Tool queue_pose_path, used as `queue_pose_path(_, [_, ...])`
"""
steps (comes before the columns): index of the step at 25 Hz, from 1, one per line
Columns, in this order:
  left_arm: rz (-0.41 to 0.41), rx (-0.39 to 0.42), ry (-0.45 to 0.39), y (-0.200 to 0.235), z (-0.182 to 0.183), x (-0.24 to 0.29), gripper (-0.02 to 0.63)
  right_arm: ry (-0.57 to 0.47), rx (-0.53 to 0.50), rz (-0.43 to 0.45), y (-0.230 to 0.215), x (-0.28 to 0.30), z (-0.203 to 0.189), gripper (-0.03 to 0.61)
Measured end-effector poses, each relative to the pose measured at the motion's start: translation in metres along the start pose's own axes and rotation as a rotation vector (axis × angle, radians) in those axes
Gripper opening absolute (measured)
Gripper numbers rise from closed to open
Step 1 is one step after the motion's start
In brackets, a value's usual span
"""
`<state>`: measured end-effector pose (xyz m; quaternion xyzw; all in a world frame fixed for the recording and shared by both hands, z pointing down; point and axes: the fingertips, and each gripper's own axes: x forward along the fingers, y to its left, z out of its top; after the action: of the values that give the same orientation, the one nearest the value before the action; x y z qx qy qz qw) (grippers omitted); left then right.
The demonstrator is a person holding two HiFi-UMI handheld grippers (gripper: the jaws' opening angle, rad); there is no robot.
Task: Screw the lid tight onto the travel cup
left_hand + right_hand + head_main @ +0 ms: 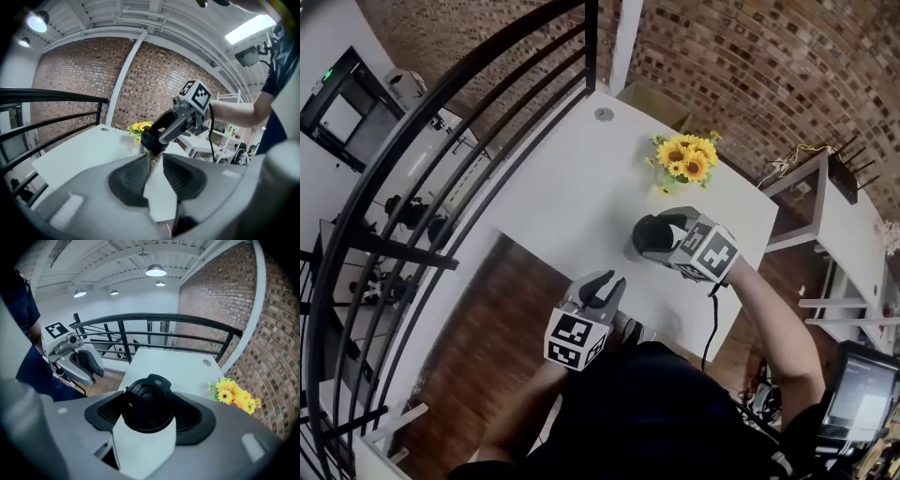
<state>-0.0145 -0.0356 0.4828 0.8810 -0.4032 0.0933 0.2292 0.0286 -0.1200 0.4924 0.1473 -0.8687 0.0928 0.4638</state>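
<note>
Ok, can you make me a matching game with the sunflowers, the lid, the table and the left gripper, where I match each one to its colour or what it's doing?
Things:
1. sunflowers
2. lid
3. table
4. left gripper

Match with:
A. white
B. gripped in the right gripper
C. yellow
D. holding nothing, jaws a little apart

Pairs: 1-C, 2-B, 3-A, 4-D.
</note>
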Motion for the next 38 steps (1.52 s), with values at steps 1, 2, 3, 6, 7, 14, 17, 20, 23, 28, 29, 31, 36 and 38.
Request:
queue_pose_path(1, [0.004, 0.000, 0.001, 0.002, -0.001, -0.002, 0.093, 0.018, -0.001, 0.008, 0.002, 0.004, -0.002, 0.336])
queue_pose_path(2, [0.012, 0.008, 0.004, 0.005, -0.003, -0.003, 0.097, 0.029, 0.001, 0.016, 0.003, 0.008, -0.003, 0.336])
queue_pose_path(3, [0.024, 0.027, 0.011, 0.009, -0.006, -0.003, 0.103, 0.034, 0.004, 0.024, 0.003, 0.010, -0.003, 0.336])
queue_pose_path(6, [0.069, 0.129, 0.055, 0.025, -0.017, 0.007, 0.162, 0.049, -0.008, 0.053, 0.001, 0.014, -0.002, 0.337])
queue_pose_path(7, [0.067, 0.156, 0.074, 0.027, -0.020, 0.013, 0.194, 0.055, -0.027, 0.062, 0.003, 0.014, -0.001, 0.338])
queue_pose_path(14, [-0.032, 0.341, 0.218, 0.029, -0.054, 0.088, 0.377, -0.150, -0.094, 0.112, 0.018, 0.009, 0.011, 0.471])
queue_pose_path(17, [-0.069, 0.439, 0.177, 0.029, -0.053, 0.115, 0.394, -0.141, -0.163, 0.091, 0.013, 0.021, -0.003, 0.469])
queue_pose_path(20, [-0.115, 0.488, 0.149, 0.029, -0.050, 0.132, 0.393, -0.199, -0.173, 0.094, 0.010, 0.028, -0.002, 0.449])
queue_pose_path(23, [-0.135, 0.482, 0.141, 0.028, -0.046, 0.137, 0.383, -0.280, -0.071, 0.023, 0.003, 0.023, 0.001, 0.446])
queue_pose_path(28, [-0.027, 0.417, 0.077, 0.024, -0.048, 0.133, 0.380, -0.400, 0.292, -0.330, -0.004, 0.016, -0.005, 0.446])
queue_pose_path(29, [0.012, 0.400, 0.061, 0.024, -0.049, 0.133, 0.380, -0.408, 0.366, -0.401, -0.006, 0.015, -0.008, 0.445])
queue_pose_path(31, [0.084, 0.377, 0.039, 0.024, -0.050, 0.131, 0.377, -0.416, 0.467, -0.489, -0.008, 0.015, -0.014, 0.446])
queue_pose_path(36, [0.058, 0.379, 0.060, 0.023, -0.056, 0.125, 0.364, -0.437, 0.393, -0.398, -0.005, 0.015, -0.016, 0.446])
queue_pose_path(38, [0.026, 0.422, 0.075, 0.024, -0.056, 0.123, 0.364, -0.467, 0.319, -0.294, -0.001, 0.012, -0.012, 0.446])
